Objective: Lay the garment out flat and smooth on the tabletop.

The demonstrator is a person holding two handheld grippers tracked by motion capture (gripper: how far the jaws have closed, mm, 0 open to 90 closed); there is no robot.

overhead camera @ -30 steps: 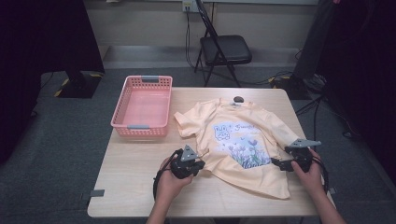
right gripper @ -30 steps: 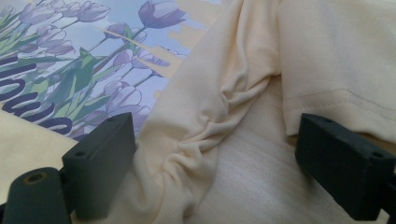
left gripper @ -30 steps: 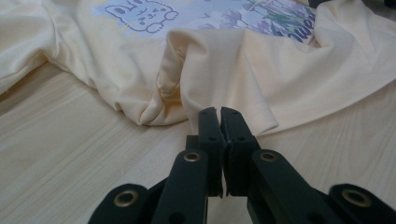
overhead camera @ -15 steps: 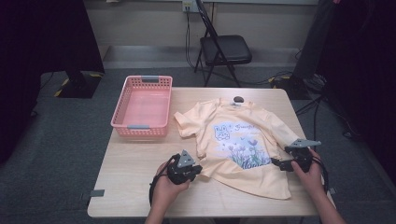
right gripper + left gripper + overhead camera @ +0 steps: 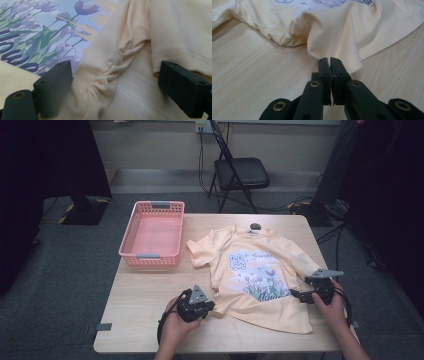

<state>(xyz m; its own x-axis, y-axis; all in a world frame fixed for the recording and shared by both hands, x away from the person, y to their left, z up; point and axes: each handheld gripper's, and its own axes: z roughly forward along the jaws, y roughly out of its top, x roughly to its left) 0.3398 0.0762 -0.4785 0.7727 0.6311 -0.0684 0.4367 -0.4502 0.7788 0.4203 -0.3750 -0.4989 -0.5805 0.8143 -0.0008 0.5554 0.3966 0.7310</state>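
Note:
A pale yellow T-shirt (image 5: 255,270) with a tulip print lies face up on the wooden table (image 5: 140,315). My left gripper (image 5: 212,304) is at the shirt's lower left corner. In the left gripper view it (image 5: 329,60) is shut, and the hem corner (image 5: 337,32) runs in a taut ridge into its tips. My right gripper (image 5: 296,295) rests at the shirt's right side, below the sleeve. In the right gripper view it (image 5: 115,72) stands open, with a bunched fold of shirt (image 5: 112,62) lying between the jaws and touching neither pad.
A pink plastic basket (image 5: 127,240) stands at the table's far left. A small dark object (image 5: 255,226) lies by the shirt's collar at the far edge. Behind the table stands a black folding chair (image 5: 240,172). Bare wood shows in front of the basket.
My left gripper has moved a little toward the person and to the left, drawing the shirt's corner with it. The right gripper has stayed in place.

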